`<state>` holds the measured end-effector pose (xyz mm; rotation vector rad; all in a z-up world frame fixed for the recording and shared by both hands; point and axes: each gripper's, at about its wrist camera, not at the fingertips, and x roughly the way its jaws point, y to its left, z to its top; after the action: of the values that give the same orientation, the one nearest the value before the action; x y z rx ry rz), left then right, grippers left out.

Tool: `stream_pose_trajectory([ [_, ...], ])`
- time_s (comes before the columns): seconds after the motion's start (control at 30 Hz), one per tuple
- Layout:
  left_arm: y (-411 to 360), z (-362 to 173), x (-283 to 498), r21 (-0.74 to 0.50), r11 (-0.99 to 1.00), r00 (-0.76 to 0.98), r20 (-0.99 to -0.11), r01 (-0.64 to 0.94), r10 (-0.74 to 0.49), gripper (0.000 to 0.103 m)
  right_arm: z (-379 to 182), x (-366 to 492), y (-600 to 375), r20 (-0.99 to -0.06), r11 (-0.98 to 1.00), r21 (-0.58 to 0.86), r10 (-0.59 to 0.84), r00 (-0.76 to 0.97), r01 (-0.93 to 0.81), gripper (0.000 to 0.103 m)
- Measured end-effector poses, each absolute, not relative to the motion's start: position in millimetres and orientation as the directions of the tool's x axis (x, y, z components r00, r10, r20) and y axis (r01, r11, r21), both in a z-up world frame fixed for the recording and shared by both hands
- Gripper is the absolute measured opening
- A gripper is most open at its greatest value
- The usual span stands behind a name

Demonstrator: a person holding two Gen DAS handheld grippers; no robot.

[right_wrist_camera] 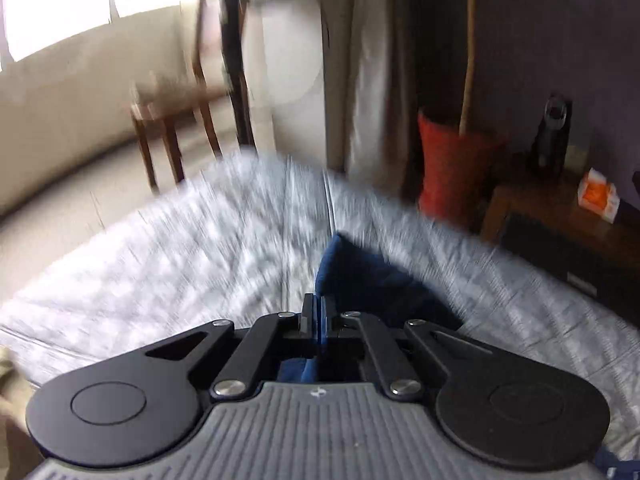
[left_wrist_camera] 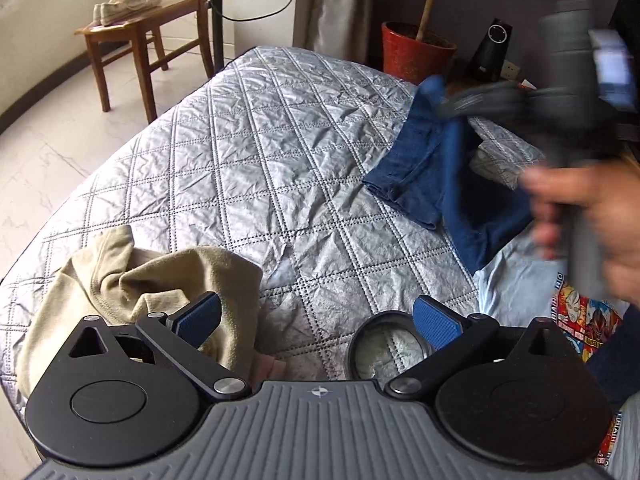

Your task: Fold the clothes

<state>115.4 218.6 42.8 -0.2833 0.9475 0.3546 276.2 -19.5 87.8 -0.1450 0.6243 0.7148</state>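
A dark blue garment (left_wrist_camera: 436, 168) hangs above the quilted bed, lifted at its top by my right gripper (left_wrist_camera: 452, 106), which is blurred with motion. In the right wrist view my right gripper (right_wrist_camera: 320, 316) is shut on the blue garment (right_wrist_camera: 360, 276), its fingers pressed together on the cloth. My left gripper (left_wrist_camera: 318, 322) is open and empty, low over the bed's near edge. A crumpled beige garment (left_wrist_camera: 132, 276) lies by its left finger. A light blue printed T-shirt (left_wrist_camera: 532, 284) lies at the right, under the blue garment.
The silver quilted bedspread (left_wrist_camera: 260, 152) covers the bed. A wooden chair (left_wrist_camera: 140, 36) with white shoes stands on the floor beyond. A red plant pot (left_wrist_camera: 412, 52) and a dark speaker (left_wrist_camera: 492, 52) stand at the far right, by a wooden bedside cabinet (right_wrist_camera: 560, 232).
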Motion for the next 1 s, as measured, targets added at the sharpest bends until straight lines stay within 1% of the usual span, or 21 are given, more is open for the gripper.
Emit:
stream_pose_trajectory([
  [0.1,219,42,116,-0.081,0.901,0.529,-0.83,-0.425,0.175,0.103,122,237,-83,-0.453,0.739,0.119,0.635,0.626,-0.664,0.002],
  [0.17,220,43,116,-0.085,0.898,0.531,-0.829,-0.431,0.176,0.103,129,208,-133,-0.375,0.742,0.174,0.658,0.653,-0.648,0.002],
  [0.2,219,43,117,-0.084,0.898,0.531,-0.829,-0.431,0.177,0.103,126,196,-157,-0.363,0.745,0.216,0.661,0.656,-0.631,0.003],
  [0.23,218,43,117,-0.082,0.899,0.531,-0.829,-0.43,0.178,0.103,116,182,-180,-0.388,0.753,0.243,0.653,0.651,-0.611,0.004],
  [0.27,216,42,117,-0.08,0.9,0.531,-0.828,-0.429,0.179,0.103,102,171,-191,-0.463,0.776,0.21,0.615,0.638,-0.595,0.01],
  [0.3,215,42,118,-0.077,0.901,0.531,-0.828,-0.426,0.18,0.103,86,162,-199,-0.547,0.798,0.158,0.561,0.621,-0.581,0.019],
  [0.33,214,42,118,-0.075,0.903,0.531,-0.828,-0.424,0.181,0.103,71,154,-207,-0.625,0.815,0.103,0.499,0.6,-0.57,0.024],
  [0.37,213,41,118,-0.071,0.903,0.529,-0.828,-0.423,0.183,0.103,58,144,-215,-0.686,0.831,0.059,0.437,0.583,-0.553,0.023],
  [0.4,211,41,119,-0.067,0.904,0.528,-0.829,-0.423,0.185,0.103,52,136,-226,-0.703,0.85,0.059,0.407,0.583,-0.523,0.022],
  [0.47,211,40,120,-0.065,0.899,0.524,-0.83,-0.432,0.192,0.103,53,131,-243,-0.676,0.891,0.099,0.388,0.626,-0.444,0.023],
  [0.53,211,40,121,-0.064,0.894,0.522,-0.829,-0.443,0.199,0.103,64,142,-236,-0.648,0.904,0.093,0.373,0.664,-0.416,0.029],
  [0.63,210,41,122,-0.051,0.891,0.525,-0.823,-0.45,0.219,0.103,79,160,-199,-0.624,0.857,0.003,0.404,0.669,-0.515,0.032],
  [0.67,210,41,122,-0.045,0.891,0.524,-0.822,-0.452,0.225,0.103,85,164,-183,-0.615,0.826,-0.043,0.422,0.666,-0.563,0.036],
  [0.7,210,41,122,-0.04,0.89,0.522,-0.821,-0.455,0.231,0.103,88,168,-166,-0.61,0.788,-0.08,0.446,0.655,-0.611,0.044],
  [0.73,210,41,123,-0.035,0.888,0.521,-0.82,-0.458,0.236,0.103,87,174,-147,-0.625,0.745,-0.103,0.467,0.626,-0.659,0.05],
  [0.77,211,41,123,-0.032,0.885,0.518,-0.821,-0.464,0.241,0.103,84,181,-128,-0.645,0.699,-0.122,0.484,0.591,-0.705,0.06],
  [0.83,214,40,122,-0.033,0.879,0.516,-0.82,-0.475,0.248,0.103,78,193,-90,-0.687,0.596,-0.153,0.509,0.518,-0.788,0.062],
  [0.9,217,41,121,-0.031,0.874,0.517,-0.817,-0.484,0.257,0.103,67,200,-65,-0.7,0.547,-0.193,0.505,0.505,-0.814,0.06],
  [0.97,221,43,119,-0.024,0.864,0.517,-0.809,-0.503,0.279,0.103,56,217,-43,-0.711,0.545,-0.171,0.508,0.485,-0.821,0.054],
  [1.0,223,44,118,-0.023,0.857,0.517,-0.806,-0.515,0.288,0.103,52,225,-36,-0.707,0.552,-0.152,0.519,0.481,-0.82,0.054],
])
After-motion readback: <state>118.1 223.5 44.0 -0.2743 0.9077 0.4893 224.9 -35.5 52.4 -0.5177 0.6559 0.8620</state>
